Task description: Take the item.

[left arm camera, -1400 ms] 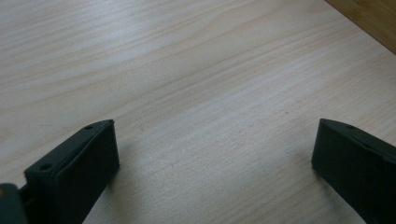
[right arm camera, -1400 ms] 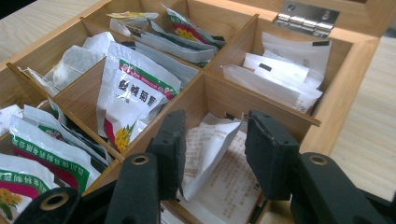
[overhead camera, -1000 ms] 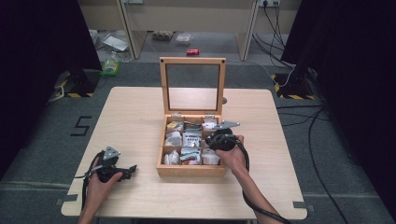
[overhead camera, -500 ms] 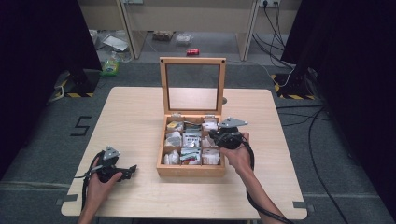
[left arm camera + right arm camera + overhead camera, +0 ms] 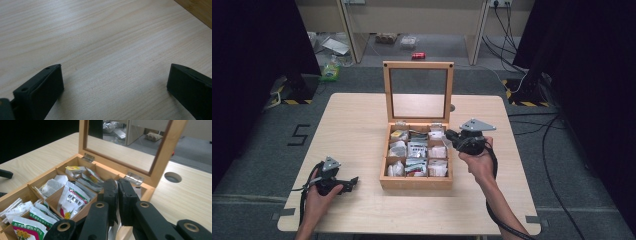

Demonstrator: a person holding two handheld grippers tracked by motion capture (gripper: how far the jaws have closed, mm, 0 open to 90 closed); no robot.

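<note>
An open wooden tea box stands mid-table, its glass lid upright, its compartments filled with tea sachets. My right gripper hovers just above the box's right edge, pointing left. In the right gripper view its jaws are pressed together on a thin silvery sachet, whose edge shows between the fingers. My left gripper rests on the table at the front left, apart from the box. The left gripper view shows it open over bare wood, with nothing between its jaws.
A round cable hole lies in the table behind and to the right of the box. Cables trail from both grippers toward the front edge. Bare tabletop spreads left of the box. Clutter and cables lie on the floor beyond the table.
My right gripper has lifted out of the box's right column and drawn up and to the right, jaws shut together. The left gripper has stayed where it was.
</note>
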